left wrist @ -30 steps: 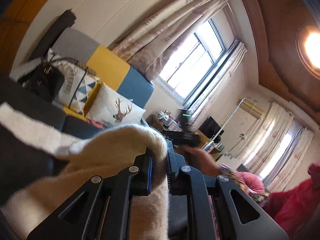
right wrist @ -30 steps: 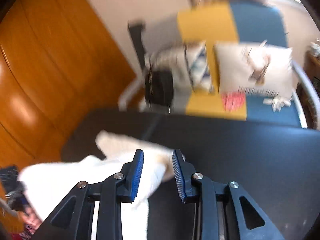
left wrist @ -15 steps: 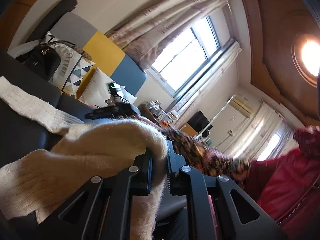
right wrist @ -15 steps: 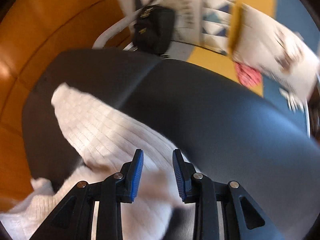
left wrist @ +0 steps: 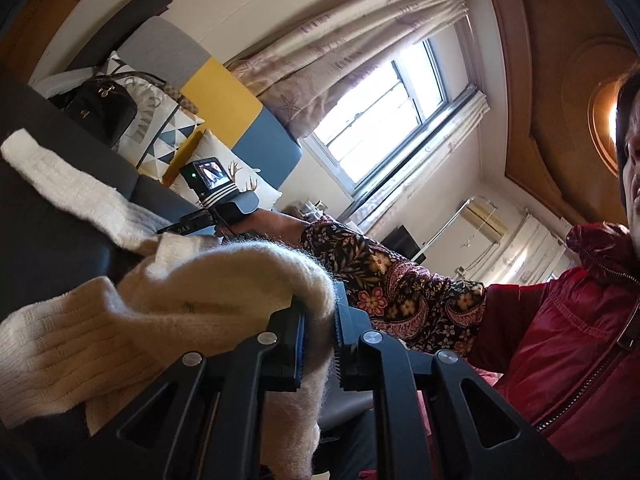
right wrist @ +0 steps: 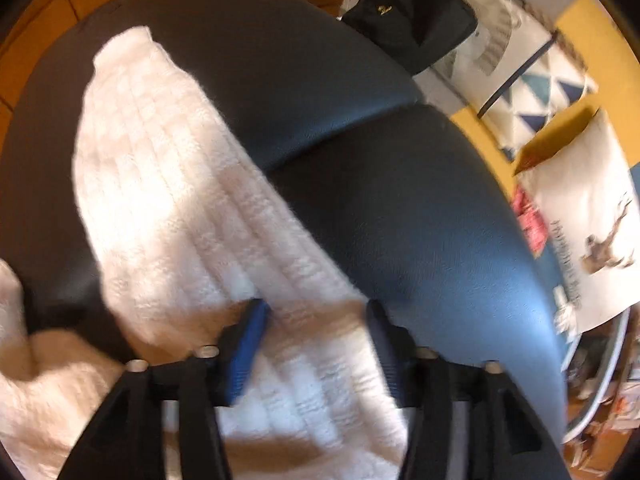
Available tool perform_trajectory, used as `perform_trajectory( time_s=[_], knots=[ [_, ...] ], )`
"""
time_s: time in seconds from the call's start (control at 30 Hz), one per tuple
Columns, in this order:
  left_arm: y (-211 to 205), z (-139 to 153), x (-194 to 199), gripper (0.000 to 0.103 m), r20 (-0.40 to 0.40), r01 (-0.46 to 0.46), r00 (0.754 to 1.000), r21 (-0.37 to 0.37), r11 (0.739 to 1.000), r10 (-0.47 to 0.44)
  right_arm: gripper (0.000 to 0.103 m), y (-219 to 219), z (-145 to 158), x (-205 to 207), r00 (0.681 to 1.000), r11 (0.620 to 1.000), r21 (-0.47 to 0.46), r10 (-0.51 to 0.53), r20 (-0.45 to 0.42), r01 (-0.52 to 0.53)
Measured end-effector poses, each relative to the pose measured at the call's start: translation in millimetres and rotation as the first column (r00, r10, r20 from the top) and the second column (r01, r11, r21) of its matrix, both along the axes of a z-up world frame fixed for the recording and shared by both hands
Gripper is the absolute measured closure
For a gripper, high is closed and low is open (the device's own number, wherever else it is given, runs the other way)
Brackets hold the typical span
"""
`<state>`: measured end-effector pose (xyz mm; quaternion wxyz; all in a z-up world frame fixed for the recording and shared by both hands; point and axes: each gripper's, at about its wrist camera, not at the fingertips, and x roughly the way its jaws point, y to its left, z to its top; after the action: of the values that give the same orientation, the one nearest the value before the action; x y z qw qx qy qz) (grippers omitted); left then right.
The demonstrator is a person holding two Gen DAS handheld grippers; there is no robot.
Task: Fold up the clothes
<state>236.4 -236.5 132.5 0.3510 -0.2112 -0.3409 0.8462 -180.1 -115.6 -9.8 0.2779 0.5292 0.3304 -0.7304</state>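
Dark padded seating (right wrist: 400, 208) is bearing a cream sweater (right wrist: 168, 184) being clamped by the left gripper (left wrist: 318, 344) and straddled by the right gripper's (right wrist: 316, 344) wide-apart fingers (fuzzy knit), so slipping between pads is being risked.

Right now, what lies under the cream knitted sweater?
The cream knitted sweater lies on a dark leather cushion. Anything beneath the knit itself is covered.
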Motion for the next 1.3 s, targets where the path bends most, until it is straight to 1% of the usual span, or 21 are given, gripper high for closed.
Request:
perform_trajectory(
  time_s=[0.03, 0.1, 0.17, 0.2, 0.27, 0.3, 0.33, 0.37, 0.43, 0.47, 0.53, 0.57, 0.67, 0.77, 0.87, 0.93, 1.0, 1.07, 1.13, 1.2, 1.3],
  knots=[
    [-0.8, -0.2, -0.1, 0.091, -0.001, -0.005, 1.000, -0.001, 1.000, 0.005, 0.015, 1.8, -0.8, -1.9, 1.000, 1.000, 0.008, -0.014, -0.015, 0.014],
    [-1.6, -0.1, -0.7, 0.091, 0.003, -0.012, 1.000, -0.003, 1.000, 0.012, 0.007, 8.3, -2.8, -11.5, 0.998, 0.998, -0.011, -0.068, 0.006, 0.068],
    [-3.0, -1.0, -1.2, 0.091, 0.003, -0.013, 1.000, -0.006, 1.000, 0.013, 0.007, 15.5, -2.9, -22.9, 0.988, 0.989, -0.057, -0.135, 0.073, 0.139],
    [-3.6, -1.5, -1.7, 0.091, 0.005, -0.016, 1.000, -0.009, 1.000, 0.016, 0.013, 17.7, -1.3, -24.9, 0.984, 0.983, -0.092, -0.147, 0.105, 0.157],
    [-5.5, -3.9, -4.3, 0.091, 0.014, -0.018, 1.000, -0.005, 1.000, 0.018, 0.030, 23.9, 3.5, -21.6, 0.983, 0.976, -0.158, -0.131, 0.129, 0.151],
    [-6.1, -4.7, -5.9, 0.091, 0.018, -0.020, 1.000, 0.000, 1.000, 0.020, 0.049, 22.5, 5.8, -20.6, 0.984, 0.973, -0.182, -0.119, 0.132, 0.142],
    [-6.5, -5.2, -6.7, 0.091, 0.022, -0.025, 0.999, 0.003, 1.000, 0.025, 0.079, 22.8, 8.4, -20.3, 0.981, 0.965, -0.210, -0.125, 0.149, 0.155],
    [-6.9, -5.8, -7.6, 0.091, 0.025, -0.029, 0.999, 0.005, 1.000, 0.029, 0.094, 25.0, 11.3, -20.2, 0.975, 0.953, -0.243, -0.138, 0.174, 0.178],
    [-7.8, -5.2, -8.5, 0.091, 0.034, -0.045, 0.998, 0.012, 0.999, 0.045, 0.094, 27.3, 13.8, -20.8, 0.960, 0.927, -0.291, -0.179, 0.214, 0.238],
    [-8.3, -4.7, -9.0, 0.091, 0.037, -0.052, 0.998, 0.016, 0.998, 0.052, 0.094, 33.1, 15.3, -20.6, 0.949, 0.899, -0.337, -0.203, 0.239, 0.278],
    [-11.5, 0.2, -12.0, 0.091, 0.043, -0.074, 0.996, 0.007, 0.997, 0.073, 0.095, 48.2, 19.3, -20.2, 0.916, 0.813, -0.445, -0.253, 0.311, 0.376],
    [-13.6, 2.9, -13.9, 0.091, 0.046, -0.083, 0.995, 0.000, 0.997, 0.083, 0.095, 62.4, 23.8, -20.6, 0.892, 0.742, -0.510, -0.279, 0.356, 0.436],
    [-22.2, 13.7, -20.0, 0.091, 0.041, -0.113, 0.993, -0.003, 0.994, 0.113, 0.095, 116.0, 41.7, -23.7, 0.799, 0.447, -0.663, -0.325, 0.505, 0.601],
    [-29.7, 30.0, -26.0, 0.091, 0.012, -0.140, 0.990, -0.001, 0.990, 0.140, 0.095, 175.2, 60.5, -13.0, 0.735, 0.191, -0.716, -0.291, 0.612, 0.672],
    [-34.7, 52.1, -30.5, 0.091, -0.037, -0.166, 0.986, -0.016, 0.986, 0.165, 0.095, 237.6, 83.3, 8.7, 0.717, -0.023, -0.745, -0.253, 0.649, 0.666],
    [-43.1, 71.3, -29.2, 0.091, -0.101, -0.185, 0.977, 0.022, 0.982, 0.187, 0.095, 279.2, 103.0, 30.1, 0.728, -0.139, -0.767, -0.248, 0.639, 0.626],
    [-54.1, 91.4, -27.8, 0.091, -0.149, -0.225, 0.962, 0.053, 0.973, 0.230, 0.095, 312.6, 127.5, 60.9, 0.746, -0.197, -0.793, -0.271, 0.609, 0.576],
    [-63.0, 103.3, -28.7, 0.091, -0.187, -0.259, 0.946, 0.058, 0.964, 0.266, 0.095, 339.1, 156.4, 96.2, 0.761, -0.222, -0.821, -0.306, 0.572, 0.527],
    [-63.5, 103.3, -39.1, 0.091, -0.154, -0.274, 0.950, 0.017, 0.962, 0.273, 0.095, 361.4, 173.7, 122.1, 0.766, -0.227, -0.840, -0.346, 0.542, 0.492],
    [-49.8, 85.2, -54.3, 0.091, -0.091, -0.246, 0.967, -0.068, 0.967, 0.239, 0.095, 383.2, 186.7, 142.9, 0.760, -0.238, -0.849, -0.379, 0.529, 0.472],
    [-22.4, 46.7, -75.2, 0.088, 0.021, -0.175, 0.983, -0.184, 0.967, 0.182, 0.095, 419.0, 192.5, 174.3, 0.722, -0.260, -0.840, -0.430, 0.542, 0.476]
  ],
)
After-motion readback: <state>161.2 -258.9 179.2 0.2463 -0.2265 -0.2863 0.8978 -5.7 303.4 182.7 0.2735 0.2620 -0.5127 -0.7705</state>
